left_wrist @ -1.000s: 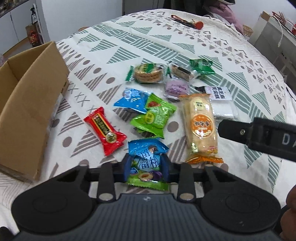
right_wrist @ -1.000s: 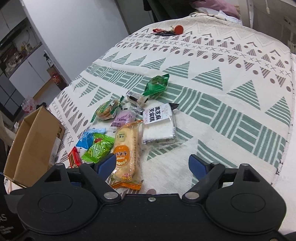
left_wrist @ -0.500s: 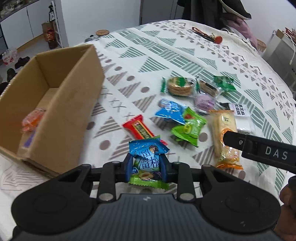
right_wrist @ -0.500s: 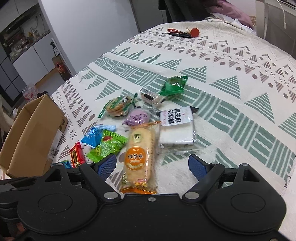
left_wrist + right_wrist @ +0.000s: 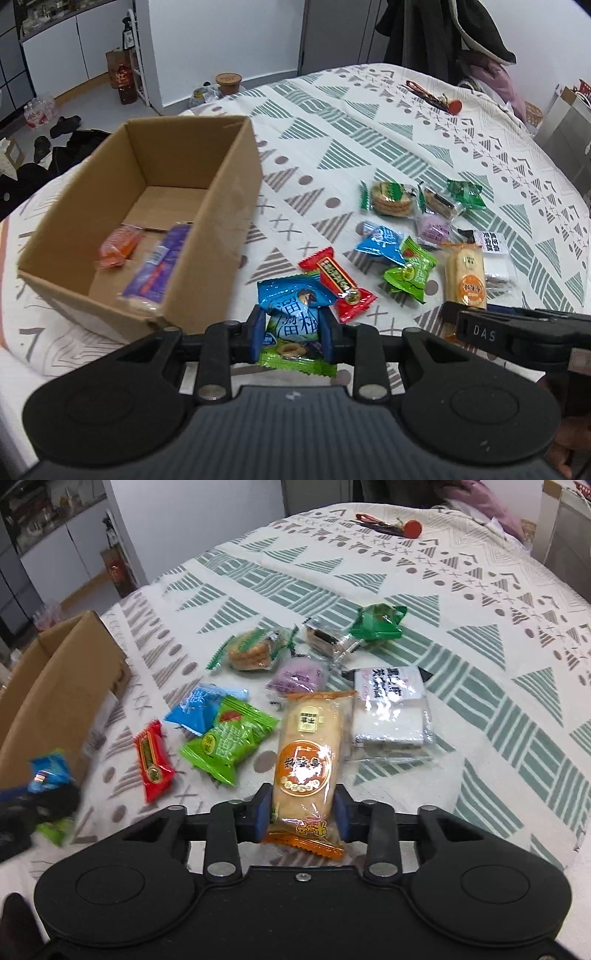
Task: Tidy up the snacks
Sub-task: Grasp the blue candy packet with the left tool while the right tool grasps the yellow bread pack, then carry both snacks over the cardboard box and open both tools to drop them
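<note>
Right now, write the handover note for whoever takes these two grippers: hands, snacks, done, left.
Left gripper: shut on the blue and green packet, held above the cloth beside the cardboard box.
Right gripper: shut on the near end of the long orange rice cracker pack; whether it is lifted yet cannot be told.
Done: an orange snack and a purple packet lie in the box.
Left: box both held snacks, then the red bar, light green packet, blue packet, white pack, purple cake, biscuits, brown cake and dark green packet.
</note>
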Tool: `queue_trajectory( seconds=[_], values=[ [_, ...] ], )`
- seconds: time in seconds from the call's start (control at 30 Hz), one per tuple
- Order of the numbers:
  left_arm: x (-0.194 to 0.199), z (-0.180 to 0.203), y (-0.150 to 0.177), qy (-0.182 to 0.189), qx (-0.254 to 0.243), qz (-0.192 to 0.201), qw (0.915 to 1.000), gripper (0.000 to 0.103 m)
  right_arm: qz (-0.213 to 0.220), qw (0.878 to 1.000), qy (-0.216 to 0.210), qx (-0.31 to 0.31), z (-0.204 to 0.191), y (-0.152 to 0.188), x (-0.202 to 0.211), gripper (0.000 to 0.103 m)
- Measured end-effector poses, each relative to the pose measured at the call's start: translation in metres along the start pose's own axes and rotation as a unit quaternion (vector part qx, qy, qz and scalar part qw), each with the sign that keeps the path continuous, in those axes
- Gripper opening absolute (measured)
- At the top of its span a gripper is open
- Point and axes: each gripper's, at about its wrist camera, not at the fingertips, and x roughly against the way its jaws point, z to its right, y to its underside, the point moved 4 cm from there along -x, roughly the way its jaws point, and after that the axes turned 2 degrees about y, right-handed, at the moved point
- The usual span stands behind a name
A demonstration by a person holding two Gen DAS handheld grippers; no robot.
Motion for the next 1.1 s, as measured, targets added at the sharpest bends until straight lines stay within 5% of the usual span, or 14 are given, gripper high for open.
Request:
queue_trajectory(
  seconds=[0.47,1.1],
  values=[
    [0.037,-0.021,-0.004,0.010,0.011,0.034,0.9993,0.029,0.063,0.997,-0.020,-0.036,0.000,-0.002,0.058,0.032],
    [0.079,-0.057,-0.029,0.034,0.023,0.087,0.9954,0.029,0.115,0.990,-0.068,-0.033,-0.060,-0.021,0.116,0.032]
  ],
)
